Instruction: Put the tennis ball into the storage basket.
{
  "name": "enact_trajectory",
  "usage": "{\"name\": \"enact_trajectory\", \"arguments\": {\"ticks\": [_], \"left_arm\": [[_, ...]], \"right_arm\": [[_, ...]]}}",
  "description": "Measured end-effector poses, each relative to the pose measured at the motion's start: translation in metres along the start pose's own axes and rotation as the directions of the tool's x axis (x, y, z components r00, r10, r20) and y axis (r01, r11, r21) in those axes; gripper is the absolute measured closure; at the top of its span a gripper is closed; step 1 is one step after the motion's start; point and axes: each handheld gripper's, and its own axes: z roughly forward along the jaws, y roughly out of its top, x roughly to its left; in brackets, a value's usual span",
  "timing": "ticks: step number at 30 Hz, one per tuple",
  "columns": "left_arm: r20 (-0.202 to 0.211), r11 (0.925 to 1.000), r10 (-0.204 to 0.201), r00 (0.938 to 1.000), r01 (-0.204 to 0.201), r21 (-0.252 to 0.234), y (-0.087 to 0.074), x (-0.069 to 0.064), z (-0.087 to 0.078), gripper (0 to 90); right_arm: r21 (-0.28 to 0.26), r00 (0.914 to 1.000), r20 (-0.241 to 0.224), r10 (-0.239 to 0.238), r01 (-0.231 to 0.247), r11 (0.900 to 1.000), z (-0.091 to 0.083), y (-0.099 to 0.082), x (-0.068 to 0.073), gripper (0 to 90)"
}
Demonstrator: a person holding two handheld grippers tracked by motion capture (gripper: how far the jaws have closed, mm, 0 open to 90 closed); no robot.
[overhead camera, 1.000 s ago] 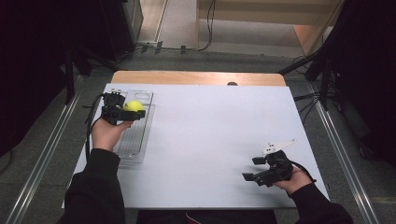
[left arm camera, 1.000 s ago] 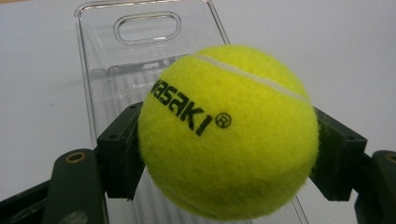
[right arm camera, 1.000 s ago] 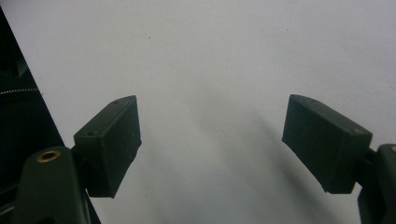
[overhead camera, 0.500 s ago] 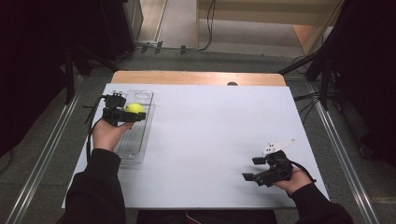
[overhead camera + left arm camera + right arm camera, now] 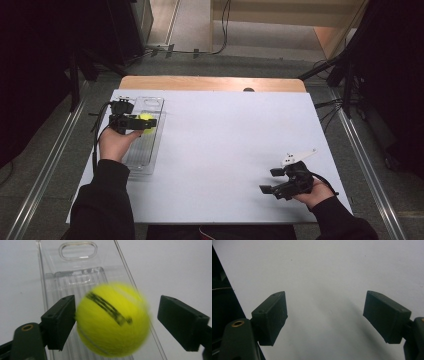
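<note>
- Yellow tennis ball sits between my left gripper's just-opened jaws, over the clear tray; one pad is off it.
- From above, my right gripper gapes over bare table.

Tennis ball blurred (its black print smeared); clear tray cut off at the bottom edge

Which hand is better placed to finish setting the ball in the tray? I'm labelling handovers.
Left. Its tool, whose jaws have just been opening, straddles the fuzzy yellow tennis ball above the clear plastic tray. The right tool hangs open, far across the white table.
</note>
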Motion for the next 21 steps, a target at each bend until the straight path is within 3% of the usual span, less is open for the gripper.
{"name": "enact_trajectory", "arguments": {"ticks": [6,12,17,21], "left_arm": [[-0.009,0.9997,-0.013,0.9999,0.012,-0.021,0.004,0.000,-0.008,10.8],[0.019,0.9998,-0.003,0.9998,0.003,-0.018,0.008,-0.004,-0.016,10.8],[0.071,0.9998,-0.003,0.9975,0.004,-0.018,0.010,-0.008,-0.020,11.2],[0.077,1.0000,0.006,0.9970,-0.005,-0.006,0.011,-0.012,-0.020,13.4]], "right_arm": [[0.002,1.0000,0.000,0.000,0.000,1.0000,0.000,0.000,0.000,17.4],[0.002,1.0000,0.001,0.000,0.000,1.0000,0.000,0.000,0.000,17.4],[0.000,1.0000,0.000,-0.002,0.002,1.0000,0.000,0.000,0.000,17.4],[0.000,1.0000,0.000,0.001,-0.001,1.0000,0.000,0.000,0.000,17.4]]}}
